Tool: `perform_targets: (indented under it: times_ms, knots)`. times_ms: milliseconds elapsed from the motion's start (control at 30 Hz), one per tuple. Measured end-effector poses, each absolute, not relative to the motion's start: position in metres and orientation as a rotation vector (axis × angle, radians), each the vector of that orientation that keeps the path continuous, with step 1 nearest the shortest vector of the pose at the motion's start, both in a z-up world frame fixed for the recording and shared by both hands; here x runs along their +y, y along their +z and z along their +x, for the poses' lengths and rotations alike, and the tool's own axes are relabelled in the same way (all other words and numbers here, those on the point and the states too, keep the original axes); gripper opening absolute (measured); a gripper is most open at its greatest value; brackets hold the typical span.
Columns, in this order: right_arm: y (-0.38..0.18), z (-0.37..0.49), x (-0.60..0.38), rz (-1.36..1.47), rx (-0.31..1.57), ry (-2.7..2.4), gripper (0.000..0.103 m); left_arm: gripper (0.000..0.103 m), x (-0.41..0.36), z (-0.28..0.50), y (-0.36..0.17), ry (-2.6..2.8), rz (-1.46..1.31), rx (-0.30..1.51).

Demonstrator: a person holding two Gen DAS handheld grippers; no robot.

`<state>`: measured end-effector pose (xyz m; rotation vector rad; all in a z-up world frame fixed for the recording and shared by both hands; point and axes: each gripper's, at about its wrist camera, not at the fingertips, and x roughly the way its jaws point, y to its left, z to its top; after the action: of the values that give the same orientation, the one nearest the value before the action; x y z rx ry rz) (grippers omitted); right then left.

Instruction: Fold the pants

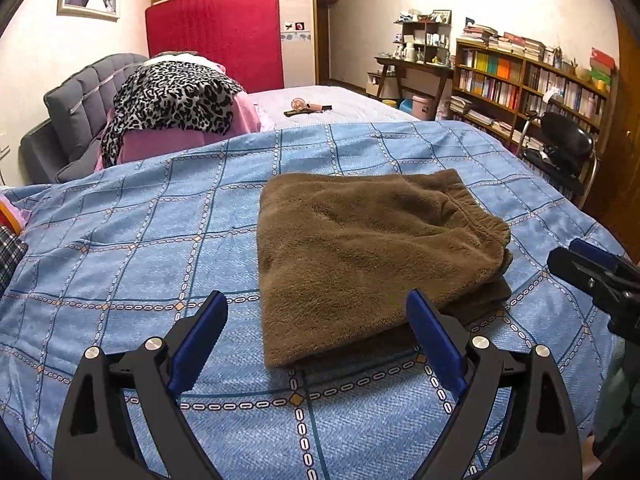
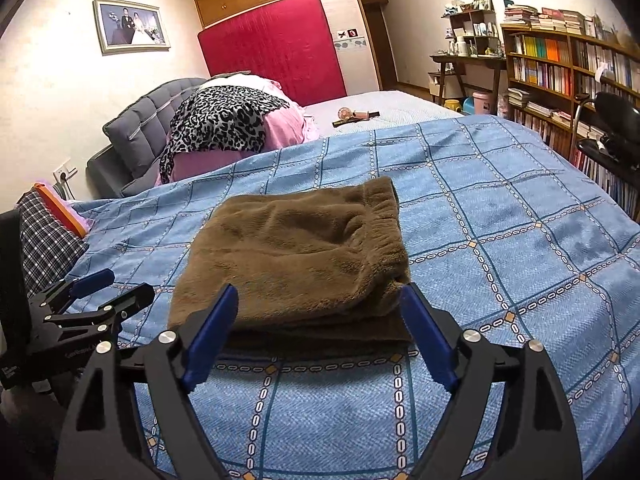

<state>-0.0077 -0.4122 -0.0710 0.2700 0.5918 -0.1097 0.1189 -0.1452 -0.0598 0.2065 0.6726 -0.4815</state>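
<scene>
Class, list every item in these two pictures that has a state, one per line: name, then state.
Brown fleece pants: folded into a stack, lying flat on the bedspread, held by neither gripper.
Blue checked bedspread: spread over the bed.
Left gripper: open, empty, clear of the pants.
Right gripper: open, empty.
Leopard-print cloth: draped over a pink heap.

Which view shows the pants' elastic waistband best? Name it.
The right wrist view: the gathered waistband of the folded brown pants sits near centre. The left wrist view shows it too, farther right.
</scene>
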Motion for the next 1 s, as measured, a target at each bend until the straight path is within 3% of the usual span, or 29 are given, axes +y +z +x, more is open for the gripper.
perform_targets:
  times_ms: [167, 1000]
  knots:
    - [-0.068, -0.014, -0.401, 0.237, 0.582, -0.098, 0.099, 0.090, -0.143, 0.115, -0.057, -0.441, 0.206, 0.683]
    - [-0.066, -0.017, -0.376, 0.147, 0.579, -0.119, 0.100, 0.090, -0.137, 0.101, -0.051, -0.389, 0.197, 0.692]
